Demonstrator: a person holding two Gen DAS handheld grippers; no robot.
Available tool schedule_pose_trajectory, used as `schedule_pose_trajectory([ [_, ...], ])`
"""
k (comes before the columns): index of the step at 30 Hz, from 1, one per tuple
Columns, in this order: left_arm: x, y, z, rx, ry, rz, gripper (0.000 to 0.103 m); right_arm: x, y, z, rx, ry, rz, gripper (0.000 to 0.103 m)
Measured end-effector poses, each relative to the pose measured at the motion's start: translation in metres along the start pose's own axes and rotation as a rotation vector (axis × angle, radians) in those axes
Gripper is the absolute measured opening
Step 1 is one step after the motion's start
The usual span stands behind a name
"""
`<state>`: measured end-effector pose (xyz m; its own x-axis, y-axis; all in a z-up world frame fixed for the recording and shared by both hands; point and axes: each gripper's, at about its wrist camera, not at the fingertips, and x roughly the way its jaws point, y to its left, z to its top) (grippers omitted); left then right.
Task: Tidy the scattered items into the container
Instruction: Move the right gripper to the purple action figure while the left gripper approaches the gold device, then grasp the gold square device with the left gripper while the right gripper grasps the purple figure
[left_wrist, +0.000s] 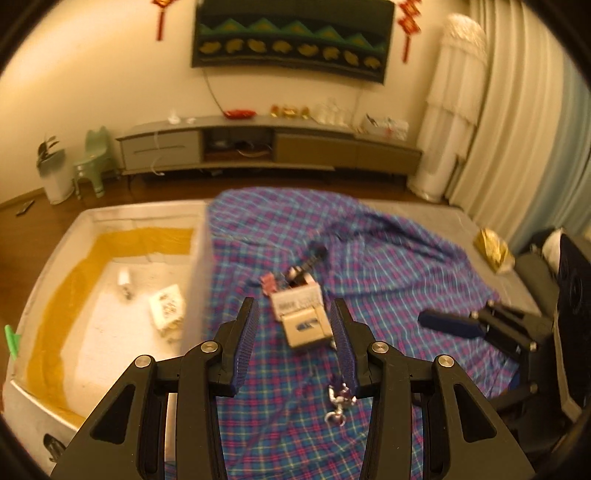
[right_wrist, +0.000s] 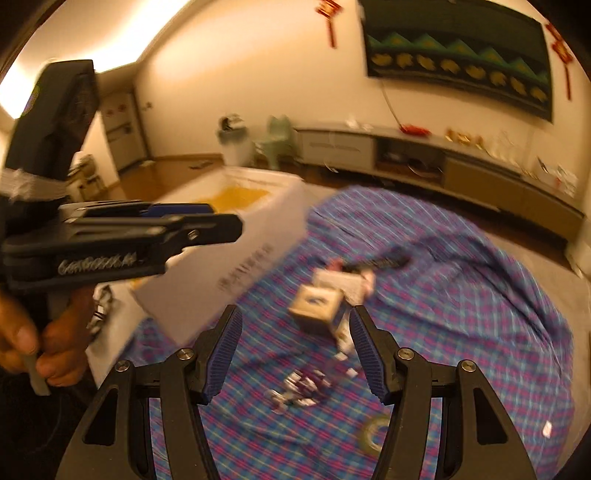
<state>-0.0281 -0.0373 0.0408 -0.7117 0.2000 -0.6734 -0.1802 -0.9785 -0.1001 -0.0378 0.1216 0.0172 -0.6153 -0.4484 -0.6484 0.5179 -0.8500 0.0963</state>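
- The left gripper (left_wrist: 293, 341) is hovering over the plaid cloth (left_wrist: 388, 266) with its tongs apart and nothing between them; a small cardboard box (left_wrist: 304, 326) is lying on the cloth just ahead of the tips.
- The right gripper (right_wrist: 293, 349) is also hanging with its tongs apart and empty, pointing at the same small box (right_wrist: 317, 306) from the other side.
- The container (left_wrist: 48, 258), a big white box with a yellow lining, is sitting against the left edge of the cloth; a white packet (left_wrist: 168, 308) and a small pale thing are already lying inside it.
- Behind the small box, toward the far edge of the cloth, a white card (left_wrist: 297, 297), a pink bit (left_wrist: 267, 282) and a dark stick-like thing (left_wrist: 314, 260) are clustered, touching or nearly so; blur is hiding which.
- A metal keyring (left_wrist: 338, 400) is lying near the near edge of the cloth, beside the left gripper's right finger.
- Risk, as I judge it: both grippers are aiming at one box, so they could be colliding or knocking it away.
- The cloth is rumpled and loose, so a low pinch could be catching fabric along with the box and dragging the cluster.
- The tightly packed pieces could be getting pushed apart rather than grasped.
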Motion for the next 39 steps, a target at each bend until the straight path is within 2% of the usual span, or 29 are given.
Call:
schedule_pose_trajectory([
  [6,0.048,-0.026,-0.014,0.027,0.109,0.003,0.045,0.02,-0.025,-0.024,0.076,0.104,-0.006,0.061],
  [17,0.1,-0.015,-0.023,-0.098,0.212,-0.044,0.053,0.071,-0.02,-0.059,0.089,0.218,-0.003,0.062],
  [19,0.108,-0.015,-0.025,-0.096,0.227,-0.026,0.053,0.078,-0.021,-0.061,0.1,0.229,0.004,0.062],
  [24,0.123,-0.012,-0.026,-0.097,0.245,0.0,0.055,0.098,-0.018,-0.069,0.105,0.263,0.012,0.062],
  [27,0.128,-0.008,-0.026,-0.095,0.235,0.009,0.056,0.1,-0.013,-0.069,0.088,0.241,0.01,0.069],
  [32,0.135,-0.002,-0.025,-0.087,0.233,0.0,0.059,0.099,-0.001,-0.072,0.026,0.231,-0.013,0.07],
  [33,0.137,-0.001,-0.026,-0.088,0.241,-0.006,0.059,0.099,0.001,-0.073,0.014,0.228,-0.021,0.067],
  [34,0.139,0.001,-0.027,-0.089,0.252,-0.008,0.059,0.098,0.003,-0.074,0.003,0.223,-0.029,0.058],
  [35,0.141,0.002,-0.028,-0.09,0.26,-0.007,0.059,0.097,0.005,-0.074,-0.009,0.221,-0.037,0.053],
  [39,0.145,0.008,-0.029,-0.1,0.257,-0.013,0.059,0.095,0.005,-0.076,-0.007,0.218,-0.03,0.053],
])
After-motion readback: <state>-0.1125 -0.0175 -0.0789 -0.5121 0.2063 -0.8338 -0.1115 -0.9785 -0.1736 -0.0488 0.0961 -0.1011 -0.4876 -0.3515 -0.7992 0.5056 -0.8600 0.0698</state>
